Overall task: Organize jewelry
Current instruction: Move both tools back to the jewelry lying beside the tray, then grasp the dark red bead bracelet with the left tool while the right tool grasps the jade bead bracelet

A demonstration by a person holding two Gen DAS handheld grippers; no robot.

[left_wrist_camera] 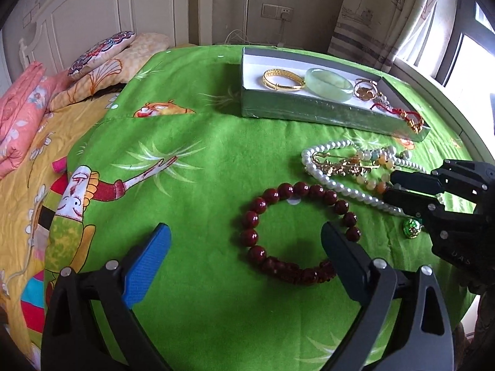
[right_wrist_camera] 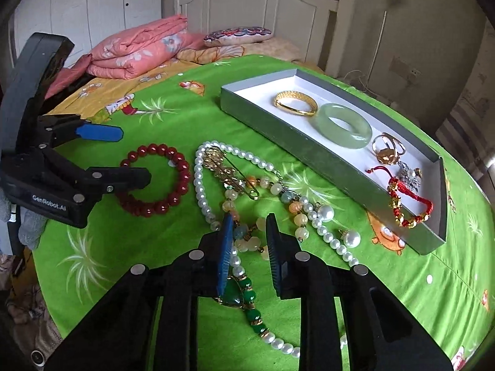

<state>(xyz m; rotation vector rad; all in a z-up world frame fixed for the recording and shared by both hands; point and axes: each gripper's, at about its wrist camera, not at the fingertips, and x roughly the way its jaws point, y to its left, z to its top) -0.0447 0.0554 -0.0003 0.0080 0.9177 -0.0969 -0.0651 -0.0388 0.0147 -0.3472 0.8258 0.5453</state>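
Note:
A dark red bead bracelet (left_wrist_camera: 297, 232) lies on the green cloth. My left gripper (left_wrist_camera: 246, 232) hangs open over it, the blue finger (left_wrist_camera: 148, 262) left of the ring and the dark finger (left_wrist_camera: 340, 256) over its right side. In the right wrist view the left gripper (right_wrist_camera: 136, 154) straddles the red bracelet (right_wrist_camera: 173, 182). My right gripper (right_wrist_camera: 250, 225) has its jaws narrowed around a pastel stone bead bracelet (right_wrist_camera: 247, 242) tangled with a pearl necklace (right_wrist_camera: 199, 191). The pads do not visibly press the beads.
A grey tray (right_wrist_camera: 278, 130) at the back right holds a gold bangle (right_wrist_camera: 295, 103), a jade bangle (right_wrist_camera: 343, 125), a gold ring (right_wrist_camera: 386, 151) and a red cord bracelet (right_wrist_camera: 405, 204). A gold pin (right_wrist_camera: 229, 173), a green pendant (right_wrist_camera: 238, 296) and pearl earrings (right_wrist_camera: 351, 238) lie loose. Folded bedding (right_wrist_camera: 139, 52) sits behind.

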